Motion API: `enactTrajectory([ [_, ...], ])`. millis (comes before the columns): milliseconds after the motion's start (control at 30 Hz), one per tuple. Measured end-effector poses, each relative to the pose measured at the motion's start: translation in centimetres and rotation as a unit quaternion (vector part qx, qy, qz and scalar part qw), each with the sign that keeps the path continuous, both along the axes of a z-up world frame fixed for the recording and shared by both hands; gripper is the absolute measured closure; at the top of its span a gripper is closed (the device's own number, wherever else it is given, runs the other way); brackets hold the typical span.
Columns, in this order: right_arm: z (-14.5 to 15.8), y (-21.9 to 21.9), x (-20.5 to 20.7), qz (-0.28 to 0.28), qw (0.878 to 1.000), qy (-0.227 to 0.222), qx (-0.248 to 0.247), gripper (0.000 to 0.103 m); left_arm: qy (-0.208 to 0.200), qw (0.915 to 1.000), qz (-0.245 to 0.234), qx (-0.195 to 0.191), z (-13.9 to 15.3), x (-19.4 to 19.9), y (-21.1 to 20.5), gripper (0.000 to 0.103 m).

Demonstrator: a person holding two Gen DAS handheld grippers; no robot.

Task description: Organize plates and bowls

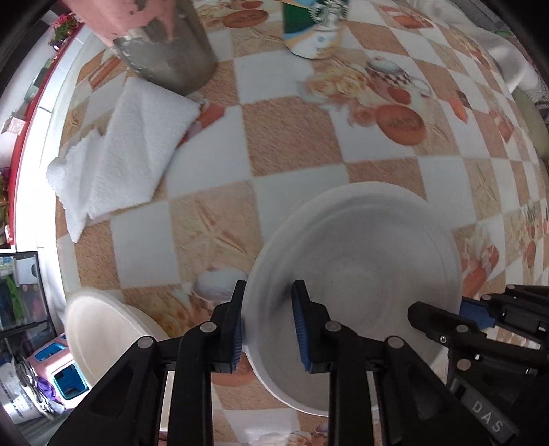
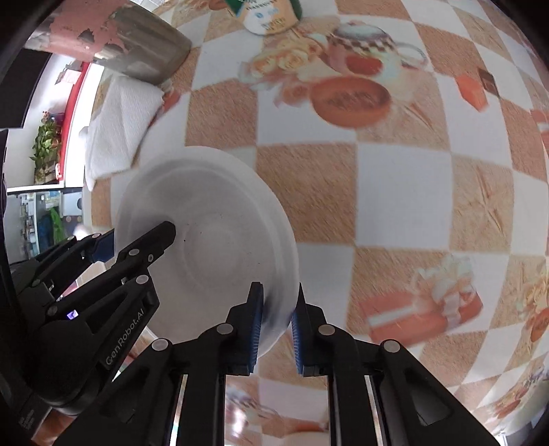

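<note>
Left wrist view shows your white plate (image 1: 360,267) lifted over the checkered bench (image 1: 291,137), its near rim clamped in your left claw (image 1: 268,291). Your right claw (image 2: 278,302) pinches the opposite rim, likely to keep it level; a second white dish (image 1: 99,332) waits beside.

Home dining/kitchen setting. Table covered with checkered oilcloth (image 1: 291,137) printed with teapots, bread baskets, cakes. Folded white towel (image 1: 116,154) far left beside metal pot (image 1: 171,51); Starbucks-branded cup (image 1: 314,31) at far edge. White bowl (image 1: 360,260) near centre, white plate (image 1: 99,332) near left. Potted plants (image 2: 46,144) on red ledge, household clutter on floor beyond left edge
</note>
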State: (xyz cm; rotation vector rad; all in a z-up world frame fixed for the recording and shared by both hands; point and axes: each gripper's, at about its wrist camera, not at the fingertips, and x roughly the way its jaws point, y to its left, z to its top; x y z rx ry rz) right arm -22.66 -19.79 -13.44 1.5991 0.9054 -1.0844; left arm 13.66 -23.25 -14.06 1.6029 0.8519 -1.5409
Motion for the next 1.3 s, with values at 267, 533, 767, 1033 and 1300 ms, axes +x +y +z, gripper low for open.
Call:
enactTrajectory([
  [267, -0.2, 6.4, -2.1, 0.008, 1.0, 0.018, 0.024, 0.086, 0.002, 0.9993, -0.035, 0.016, -0.7, -2.4, 7.4, 0.074],
  [533, 1.3, 9.9, -3.0, -0.005, 0.999, 0.03, 0.013, 0.086, 0.017, 0.9995, -0.025, 0.003, 1.6, -2.9, 10.3, 0.074],
  [767, 4.7, 13.4, -2.8, -0.003, 0.999, 0.033, -0.007, 0.086, 0.027, 0.9989, -0.032, -0.02, 4.8, -1.7, 14.0, 0.074],
  [1033, 7.0, 17.7, -2.8, -0.015, 0.999, 0.033, 0.002, 0.085, 0.04, 0.9976, -0.056, -0.01, 7.3, -0.7, 18.6, 0.074],
  [1300, 6.2, 21.4, -2.2, -0.028, 0.998, 0.041, 0.027, 0.085, 0.038, 0.9958, -0.081, 0.021, 6.2, -0.7, 21.5, 0.074],
])
